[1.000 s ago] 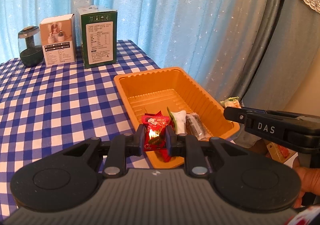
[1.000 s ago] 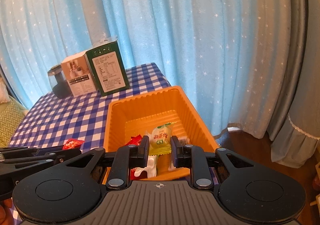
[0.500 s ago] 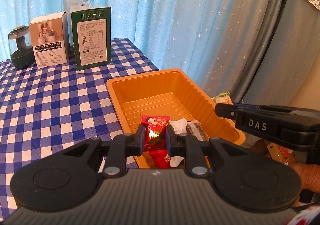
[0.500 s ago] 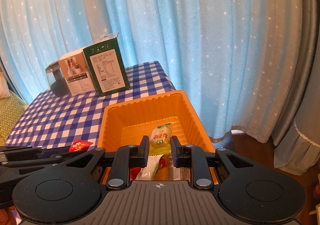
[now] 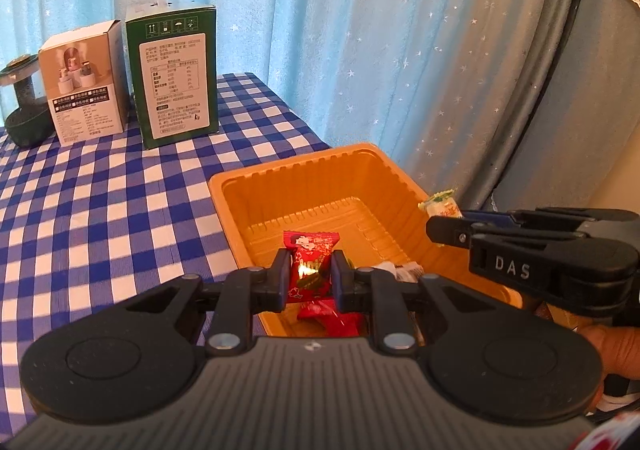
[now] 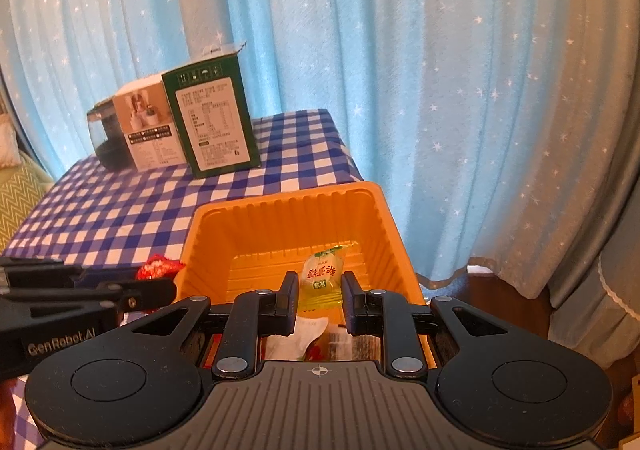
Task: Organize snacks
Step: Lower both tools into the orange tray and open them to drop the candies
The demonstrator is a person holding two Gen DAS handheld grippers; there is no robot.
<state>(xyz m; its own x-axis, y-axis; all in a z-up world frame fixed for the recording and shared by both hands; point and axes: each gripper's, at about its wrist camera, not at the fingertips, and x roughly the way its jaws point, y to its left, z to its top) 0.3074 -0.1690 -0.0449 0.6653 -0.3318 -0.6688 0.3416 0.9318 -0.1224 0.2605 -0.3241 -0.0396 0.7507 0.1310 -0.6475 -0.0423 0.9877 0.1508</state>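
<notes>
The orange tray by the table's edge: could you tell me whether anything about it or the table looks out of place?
Nothing is spilled or damaged. The orange tray sits right at the edge of the checked table, which looks slightly precarious. The green box has its top flap standing open. Each gripper holds a wrapped snack over the tray.

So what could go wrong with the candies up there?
The orange tray sits at the table's corner, so a bump from either claw might nudge it off. The left claw pinches the red candy near one end; it might slip. The right claw's yellow candy might miss.
</notes>
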